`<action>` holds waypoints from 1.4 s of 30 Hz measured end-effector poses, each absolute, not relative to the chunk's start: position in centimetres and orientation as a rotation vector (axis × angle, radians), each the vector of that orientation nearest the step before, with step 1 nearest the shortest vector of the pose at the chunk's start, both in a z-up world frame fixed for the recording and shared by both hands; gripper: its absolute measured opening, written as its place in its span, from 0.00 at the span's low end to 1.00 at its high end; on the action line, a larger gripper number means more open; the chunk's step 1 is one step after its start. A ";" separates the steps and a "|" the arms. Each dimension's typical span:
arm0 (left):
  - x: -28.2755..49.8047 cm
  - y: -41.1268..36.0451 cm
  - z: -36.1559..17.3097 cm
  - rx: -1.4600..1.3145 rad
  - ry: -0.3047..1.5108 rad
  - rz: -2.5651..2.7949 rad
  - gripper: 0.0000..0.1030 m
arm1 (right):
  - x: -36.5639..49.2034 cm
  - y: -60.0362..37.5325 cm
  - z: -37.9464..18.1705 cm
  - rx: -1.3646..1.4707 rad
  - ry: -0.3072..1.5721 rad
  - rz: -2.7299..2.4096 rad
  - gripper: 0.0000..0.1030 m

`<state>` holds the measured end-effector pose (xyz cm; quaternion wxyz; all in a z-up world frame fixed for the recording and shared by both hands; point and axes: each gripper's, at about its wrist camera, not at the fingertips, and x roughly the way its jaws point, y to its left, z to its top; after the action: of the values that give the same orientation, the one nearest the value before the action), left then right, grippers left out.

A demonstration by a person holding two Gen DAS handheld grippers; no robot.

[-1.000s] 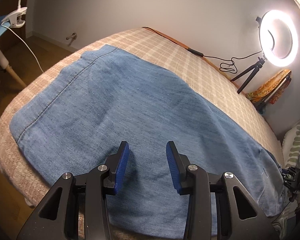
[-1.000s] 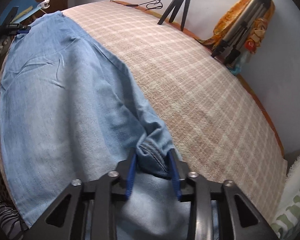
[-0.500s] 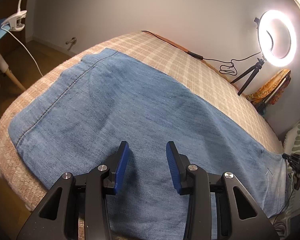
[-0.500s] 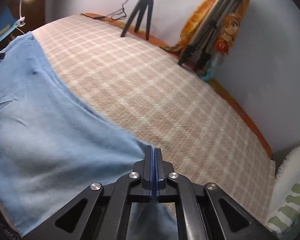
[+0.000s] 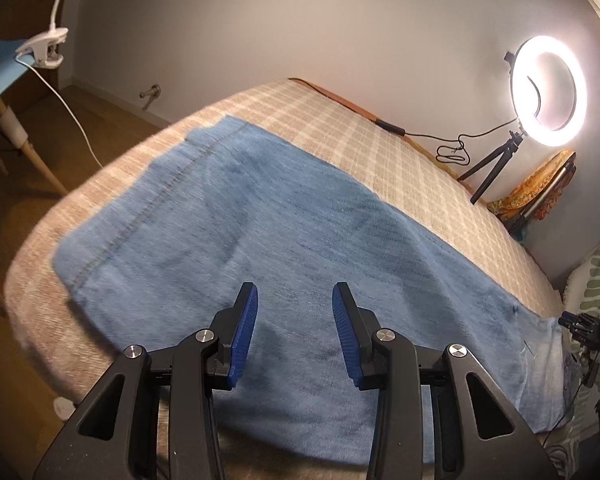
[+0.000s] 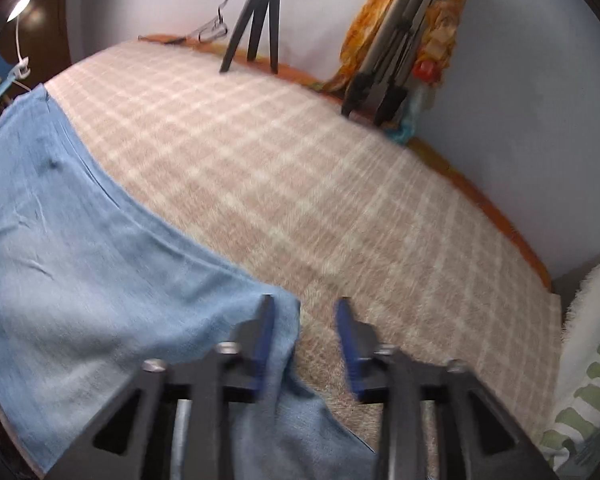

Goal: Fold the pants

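Observation:
Blue jeans (image 5: 300,240) lie flat and lengthwise along the near side of a plaid bed cover (image 5: 420,168). My left gripper (image 5: 294,308) hovers over the hem end, open, with nothing between its blue pads. In the right wrist view the jeans (image 6: 100,260) fill the left half. My right gripper (image 6: 304,312) stands over their far waist-end corner with its jaws opening. The denim edge lies under the gap beside the left finger (image 6: 264,332), and the pads do not press on it. The right gripper (image 5: 588,328) also shows small at the right edge of the left wrist view.
A lit ring light (image 5: 548,90) on a small tripod stands at the bed's far edge, its cable trailing beside it. A folded tripod draped in orange cloth (image 6: 400,40) leans on the wall. A striped pillow (image 6: 592,360) lies at the right. A clip lamp (image 5: 44,46) sits on a blue table.
The right gripper held a bunched denim fold, shut fully while sliding right and rolling, and now stands open with the fold released. The left gripper has barely shifted.

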<state>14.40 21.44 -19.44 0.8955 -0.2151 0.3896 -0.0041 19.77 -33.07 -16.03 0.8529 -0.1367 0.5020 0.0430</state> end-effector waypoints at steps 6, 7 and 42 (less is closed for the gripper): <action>12.9 24.3 -17.7 -0.434 0.771 0.053 0.42 | 19.9 -30.7 -13.1 -0.216 1.001 0.190 0.33; 12.8 24.6 -17.6 -0.437 0.770 0.057 0.42 | 19.9 -30.2 -12.8 -0.206 0.993 0.212 0.33; 13.4 27.7 -18.3 -0.428 0.795 0.082 0.47 | 28.0 -10.6 -19.7 -0.349 1.096 0.746 0.17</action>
<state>13.44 27.74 -18.30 0.8990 -0.2069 0.3839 0.0397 27.97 -10.60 -19.72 0.7740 -0.1613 0.5062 0.3445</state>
